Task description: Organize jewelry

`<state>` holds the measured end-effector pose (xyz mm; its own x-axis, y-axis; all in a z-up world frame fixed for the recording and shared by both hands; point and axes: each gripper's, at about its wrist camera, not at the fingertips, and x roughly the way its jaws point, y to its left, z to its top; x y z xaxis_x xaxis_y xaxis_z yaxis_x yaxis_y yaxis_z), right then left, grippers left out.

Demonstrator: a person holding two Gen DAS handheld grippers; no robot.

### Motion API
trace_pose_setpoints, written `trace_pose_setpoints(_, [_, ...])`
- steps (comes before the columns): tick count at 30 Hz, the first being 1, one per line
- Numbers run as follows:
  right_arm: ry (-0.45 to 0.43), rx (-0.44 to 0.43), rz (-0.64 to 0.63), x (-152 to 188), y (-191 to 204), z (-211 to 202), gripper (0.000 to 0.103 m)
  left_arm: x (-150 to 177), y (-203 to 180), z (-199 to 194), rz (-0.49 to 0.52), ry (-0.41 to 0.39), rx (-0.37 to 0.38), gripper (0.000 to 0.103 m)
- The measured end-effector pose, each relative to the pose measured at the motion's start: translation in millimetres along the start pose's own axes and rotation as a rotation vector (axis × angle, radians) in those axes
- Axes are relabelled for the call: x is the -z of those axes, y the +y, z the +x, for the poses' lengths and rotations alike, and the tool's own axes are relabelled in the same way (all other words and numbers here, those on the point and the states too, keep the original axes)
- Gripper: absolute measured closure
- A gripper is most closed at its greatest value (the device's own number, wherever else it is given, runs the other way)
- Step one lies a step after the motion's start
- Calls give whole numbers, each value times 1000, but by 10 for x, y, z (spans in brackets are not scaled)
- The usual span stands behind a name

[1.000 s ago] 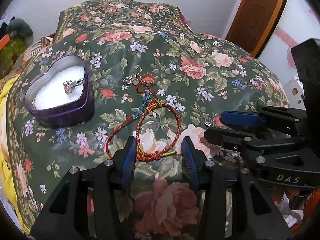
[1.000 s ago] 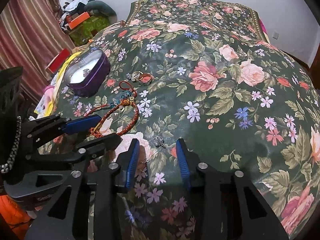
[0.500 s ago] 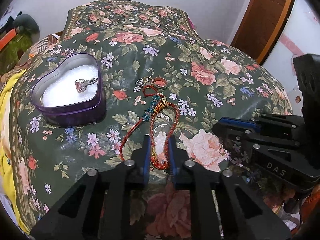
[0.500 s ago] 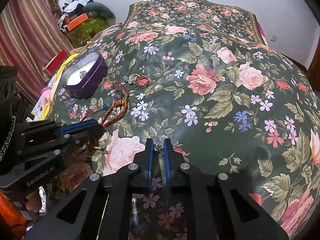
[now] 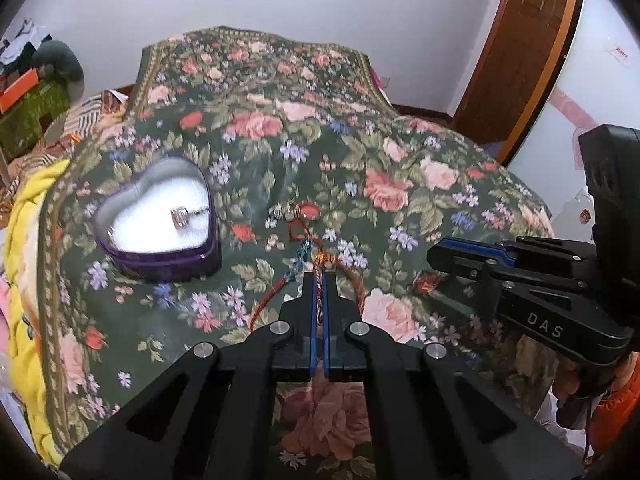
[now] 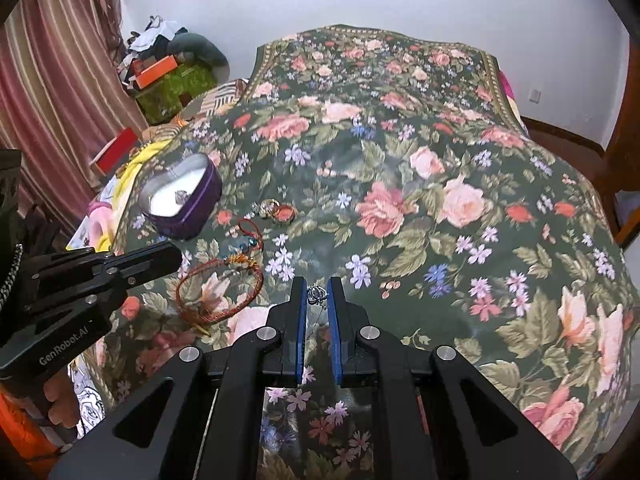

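Observation:
A purple heart-shaped tin [image 5: 160, 220] with white lining holds a ring [image 5: 182, 216]; it also shows in the right wrist view [image 6: 180, 200]. My left gripper [image 5: 319, 280] is shut on a red-orange cord bracelet [image 5: 352, 280], which hangs from the jaws above the floral cloth; it shows too in the right wrist view [image 6: 216, 292]. My right gripper [image 6: 317, 292] is shut on a small silver pendant [image 6: 316, 294] with a thin chain, lifted above the cloth. Two rings [image 6: 278, 210] and a red cord with a blue charm [image 6: 250, 236] lie near the tin.
A floral cloth [image 6: 400, 200] covers the bed. Boxes and clutter [image 6: 160, 76] stand at the far left by a striped curtain [image 6: 52, 80]. A yellow cloth [image 5: 24, 240] lies along the left edge. A wooden door [image 5: 520, 40] is at the back right.
Both grippers closed from open, the left on the cord bracelet, the right on the silver pendant. Both have since lifted up and back, and the bracelet rose off the cloth.

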<state>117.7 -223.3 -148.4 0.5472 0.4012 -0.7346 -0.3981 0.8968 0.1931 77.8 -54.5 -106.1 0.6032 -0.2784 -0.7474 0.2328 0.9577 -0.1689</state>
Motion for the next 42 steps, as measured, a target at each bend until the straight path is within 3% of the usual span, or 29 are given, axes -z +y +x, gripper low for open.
trace_pose_setpoints(8, [-45,-13,-10,-106,68,-108,94,-95,-20,-226,12,-56,-1,103])
trace_pose_setpoints(13, [-40,-18,-13,-99,83,-98,94,-58,-18,-72,42,20,-14,101])
trace_pose_setpoints(16, [-33,-20,-2,-81,41,-86,94,9,20,116,31,80,-29,90])
trace_pose_setpoints(22, [-28,-15,16,-70,-26,-93,94,124,152,410,-16,157,-28,89])
trace_pose_setpoints(25, [-25,-16,21,-74,-38,-78,94,126,183,426,-33,143,-4,89])
trace_pose_setpoints(27, [-26,-17,18,-79,-32,-80,94,119,178,443,-31,140,-10,101])
trace_pose_setpoints(34, [-37,-25,6,-155,11,-81,94,51,104,313,-11,95,-20,101])
trace_pose_setpoints(42, [-73,-49,-37,-327,214,-92,94,-158,125,-117,-18,-35,-43,101])
